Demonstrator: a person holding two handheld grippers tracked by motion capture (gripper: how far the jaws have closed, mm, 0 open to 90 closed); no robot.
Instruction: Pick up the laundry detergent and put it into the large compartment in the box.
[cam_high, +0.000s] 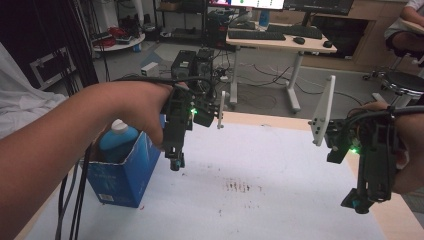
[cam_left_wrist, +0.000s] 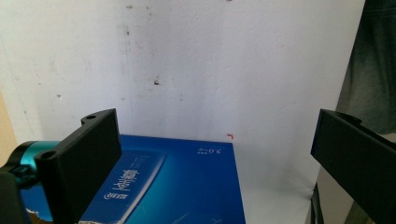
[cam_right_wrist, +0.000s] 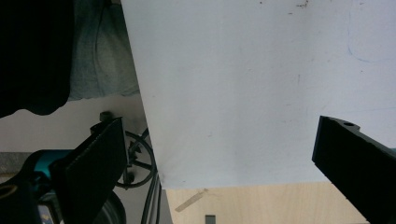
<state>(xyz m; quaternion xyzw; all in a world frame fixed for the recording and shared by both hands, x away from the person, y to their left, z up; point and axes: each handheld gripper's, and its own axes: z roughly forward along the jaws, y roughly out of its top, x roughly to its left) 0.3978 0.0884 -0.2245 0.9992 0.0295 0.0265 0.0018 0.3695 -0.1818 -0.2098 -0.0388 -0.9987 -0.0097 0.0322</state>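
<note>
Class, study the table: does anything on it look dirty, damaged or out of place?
Yes. The white table cover has a patch of dark smudges near its middle, like ink or dirt marks. The blue box with its bottle stands upright, undamaged.

On the blue box (cam_left_wrist: 187, 186), small white print reading roughly "3.0" is seen upside down near its top edge in the left gripper view. Larger white characters are printed on the lighter blue panel beside it, but they cannot be read.
</note>
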